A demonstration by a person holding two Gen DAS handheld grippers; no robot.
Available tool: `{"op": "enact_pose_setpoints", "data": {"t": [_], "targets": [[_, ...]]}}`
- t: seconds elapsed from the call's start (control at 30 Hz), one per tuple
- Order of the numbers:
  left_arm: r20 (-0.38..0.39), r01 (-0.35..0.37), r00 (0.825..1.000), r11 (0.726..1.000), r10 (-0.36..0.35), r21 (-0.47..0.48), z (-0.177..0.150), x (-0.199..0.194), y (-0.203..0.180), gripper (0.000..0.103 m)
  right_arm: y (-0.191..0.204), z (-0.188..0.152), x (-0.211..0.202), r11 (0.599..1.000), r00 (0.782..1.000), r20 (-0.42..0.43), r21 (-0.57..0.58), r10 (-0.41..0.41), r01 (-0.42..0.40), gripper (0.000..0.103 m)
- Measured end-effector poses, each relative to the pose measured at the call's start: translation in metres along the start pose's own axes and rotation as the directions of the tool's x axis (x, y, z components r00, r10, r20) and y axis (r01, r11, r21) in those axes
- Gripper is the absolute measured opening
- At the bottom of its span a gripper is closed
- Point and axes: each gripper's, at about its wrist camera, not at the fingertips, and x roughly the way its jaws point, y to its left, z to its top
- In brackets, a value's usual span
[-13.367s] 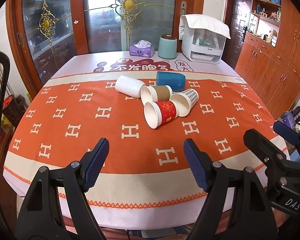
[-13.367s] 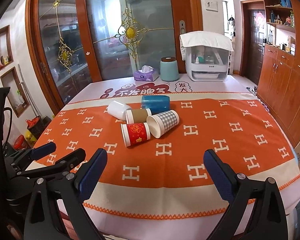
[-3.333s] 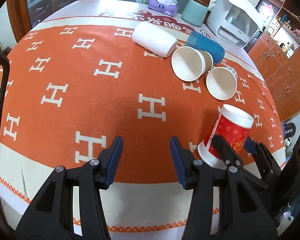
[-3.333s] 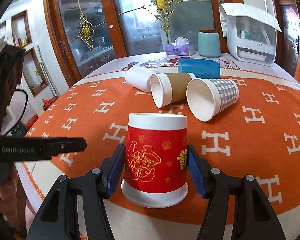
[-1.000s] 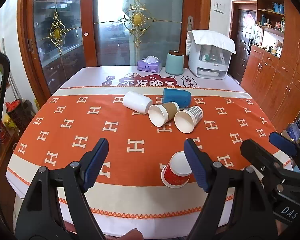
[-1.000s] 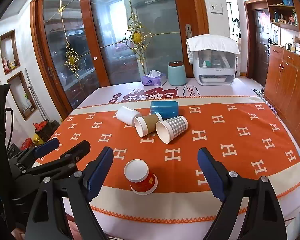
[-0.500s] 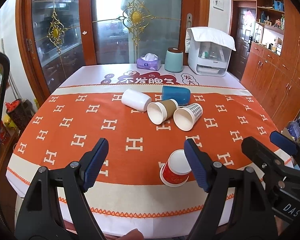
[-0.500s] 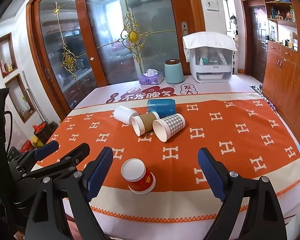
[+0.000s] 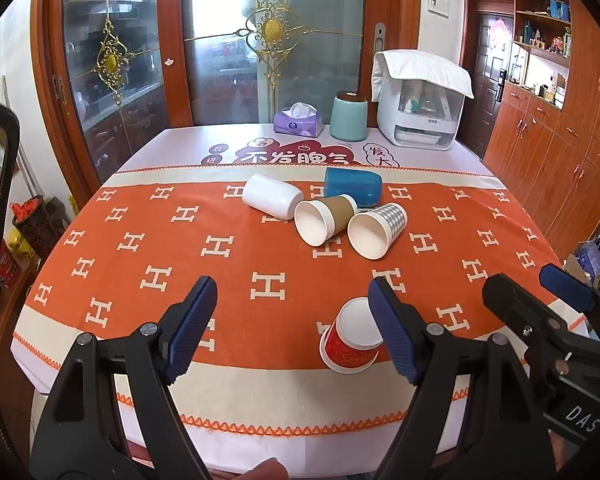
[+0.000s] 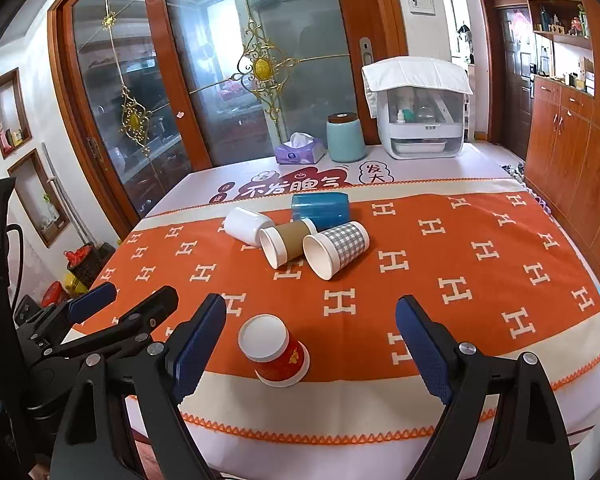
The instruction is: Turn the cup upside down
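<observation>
A red paper cup [image 9: 350, 342] stands upside down, rim on the orange cloth, near the table's front edge; it also shows in the right wrist view [image 10: 276, 350]. Several other cups lie on their sides mid-table: a white one [image 9: 272, 201], a brown one [image 9: 324, 220], a checked one [image 9: 377, 229] and a blue one [image 9: 353, 190]. My left gripper [image 9: 294, 330] is open and empty, held back from the table edge, left of the red cup. My right gripper [image 10: 310, 350] is open and empty, with the red cup seen between its fingers but farther off.
At the table's [image 9: 260, 420] far end stand a tissue box [image 9: 298, 122], a teal canister [image 9: 349, 116] and a white appliance [image 9: 420, 104]. Glass doors are behind, wooden cabinets [image 9: 560, 152] to the right. The right gripper shows at the left view's right edge [image 9: 556, 320].
Both grippers have stayed back from the table, open, with only a slight shift of view. The red cup has stood upside down and still throughout the last second.
</observation>
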Motion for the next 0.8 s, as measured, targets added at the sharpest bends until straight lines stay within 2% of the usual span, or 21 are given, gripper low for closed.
{"op": "enact_pose_setpoints", "data": {"t": [0.8], "targets": [[-0.008,0.000,1.000,1.000,0.000,-0.001,-0.0034,0.0066,0.0000,0.076,-0.0002,0.0003,-0.0001,1.000,1.000,0.001,0.002,-0.001,0.001,0.088]]}}
